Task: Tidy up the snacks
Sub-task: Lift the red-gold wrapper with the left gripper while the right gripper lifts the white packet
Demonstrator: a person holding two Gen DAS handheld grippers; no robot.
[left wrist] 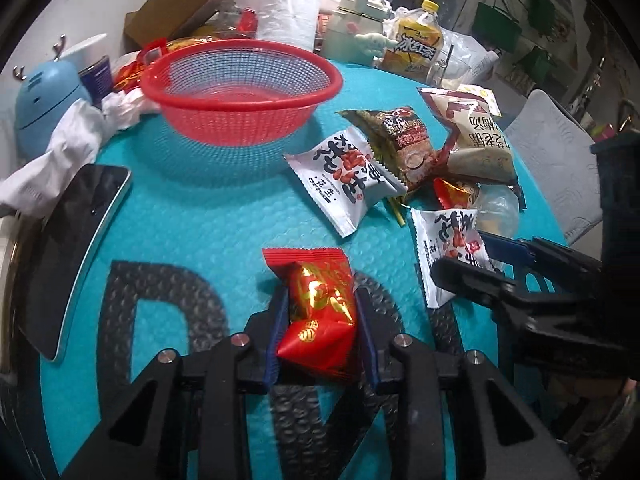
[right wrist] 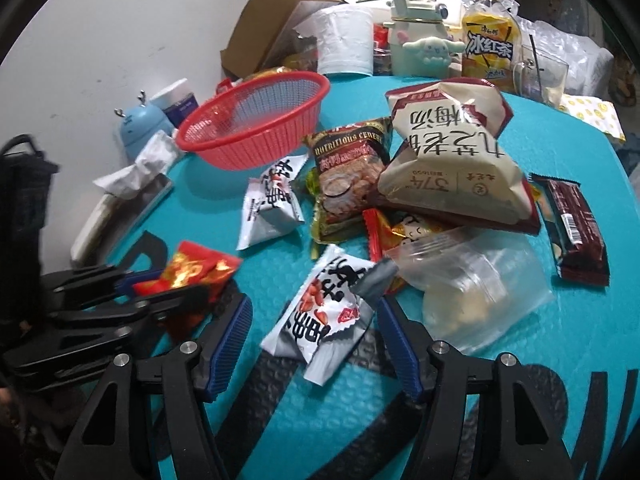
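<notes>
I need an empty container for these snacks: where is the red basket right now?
The red basket sits at the far left of the teal mat in the left wrist view, with nothing in it, just behind a white peanut packet and beside crumpled tissue.

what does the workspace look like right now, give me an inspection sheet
surface: teal mat with black letters
job's things: red basket holds no snacks; red packet; white packet; more snacks piled right of the basket, including a cereal bag, beige bag, clear bag and brown bar
clutter: phone, tissue, paper roll, bottle, box
grippers: left gripper shut on red packet; right gripper open around white packet
cables: nothing seen
surroundings: white wall
</notes>
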